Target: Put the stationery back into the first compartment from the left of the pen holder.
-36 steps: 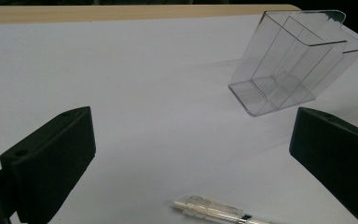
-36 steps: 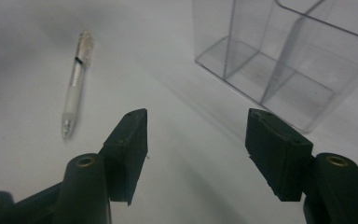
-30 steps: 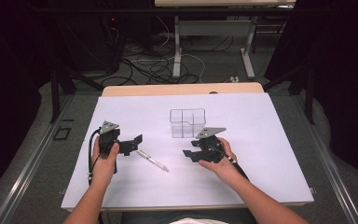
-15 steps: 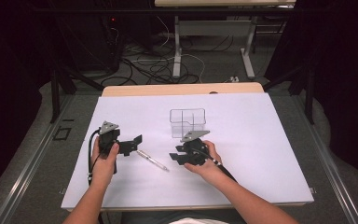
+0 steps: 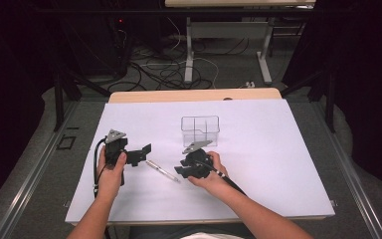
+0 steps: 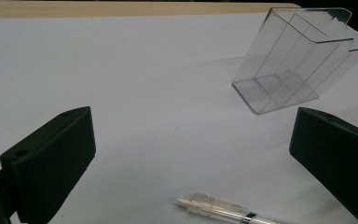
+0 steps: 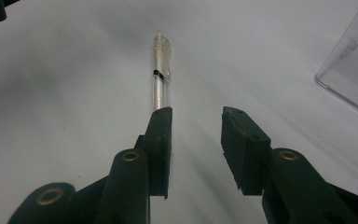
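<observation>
A clear pen [image 5: 162, 171] lies slantwise on the white table top [image 5: 278, 149], between my two grippers. My left gripper [image 5: 140, 155] sits just left of the pen, its jaws wide open and empty; in the left gripper view [image 6: 191, 154] the pen [image 6: 219, 210] lies low between them. My right gripper [image 5: 180, 168] is at the pen's near right end. Its jaws have just been closing and stand narrow with nothing between them [image 7: 196, 116]. The pen [image 7: 161, 74] runs up from behind the tip of the left-hand jaw.
A clear plastic box with inner dividers [image 5: 200, 130] stands upright just behind the right gripper, also seen as the box [image 6: 293, 60] and its corner [image 7: 354, 70]. The table's wooden back edge [image 5: 194, 94] lies beyond; cables and desk legs cover the floor behind.
The right hand has carried its gripper leftwards towards the pen's end, and its jaws stand closer together. The left gripper, the pen and the box have not moved.
</observation>
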The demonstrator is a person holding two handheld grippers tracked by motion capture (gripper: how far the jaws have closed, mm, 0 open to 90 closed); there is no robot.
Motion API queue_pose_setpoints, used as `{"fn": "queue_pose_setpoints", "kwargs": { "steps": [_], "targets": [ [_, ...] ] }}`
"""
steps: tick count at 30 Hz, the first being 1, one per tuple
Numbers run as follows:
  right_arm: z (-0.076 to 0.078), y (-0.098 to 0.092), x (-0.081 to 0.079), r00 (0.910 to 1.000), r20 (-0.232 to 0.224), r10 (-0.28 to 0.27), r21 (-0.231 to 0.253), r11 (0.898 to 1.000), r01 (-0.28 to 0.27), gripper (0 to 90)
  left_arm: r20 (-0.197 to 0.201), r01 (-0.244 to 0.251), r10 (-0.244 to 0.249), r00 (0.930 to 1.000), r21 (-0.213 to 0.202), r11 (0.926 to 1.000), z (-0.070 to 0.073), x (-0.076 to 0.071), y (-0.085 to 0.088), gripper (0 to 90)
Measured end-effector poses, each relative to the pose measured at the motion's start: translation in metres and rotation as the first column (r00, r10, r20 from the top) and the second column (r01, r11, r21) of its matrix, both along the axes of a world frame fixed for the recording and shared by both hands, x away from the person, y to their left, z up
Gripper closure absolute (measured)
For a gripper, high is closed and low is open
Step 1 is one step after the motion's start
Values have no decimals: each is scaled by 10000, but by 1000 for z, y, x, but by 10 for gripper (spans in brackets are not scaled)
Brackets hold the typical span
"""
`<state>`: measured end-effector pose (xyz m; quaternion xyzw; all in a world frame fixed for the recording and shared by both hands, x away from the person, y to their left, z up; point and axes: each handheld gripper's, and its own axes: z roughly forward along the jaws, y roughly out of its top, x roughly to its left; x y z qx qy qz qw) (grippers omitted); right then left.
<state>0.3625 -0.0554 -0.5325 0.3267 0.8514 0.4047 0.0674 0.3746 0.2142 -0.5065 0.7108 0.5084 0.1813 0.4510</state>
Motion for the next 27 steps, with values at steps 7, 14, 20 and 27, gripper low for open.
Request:
{"fn": "queue_pose_setpoints", "kwargs": {
  "steps": [7, 14, 20, 27],
  "targets": [
    [-3, 10, -1, 9994, -214, 281, -156, 9995, -284, 664, -20, -3, 3, 10000, 24, 10000, -1, 0, 0, 2],
    [-6, 21, -3, 9983, -358, 464, -278, 9985, -474, 674, 36, -50, 50, 10000, 23, 10000, -1, 1, 0, 3],
    [-10, 26, -5, 9972, -487, 569, -411, 9974, -590, 670, 43, -62, 62, 10000, 28, 10000, -1, 1, 2, 4],
    [-15, 31, -6, 9966, -581, 583, -672, 9958, -622, 676, -8, -53, 53, 10000, 60, 10000, -2, 1, 1, 4]
  ]
}}
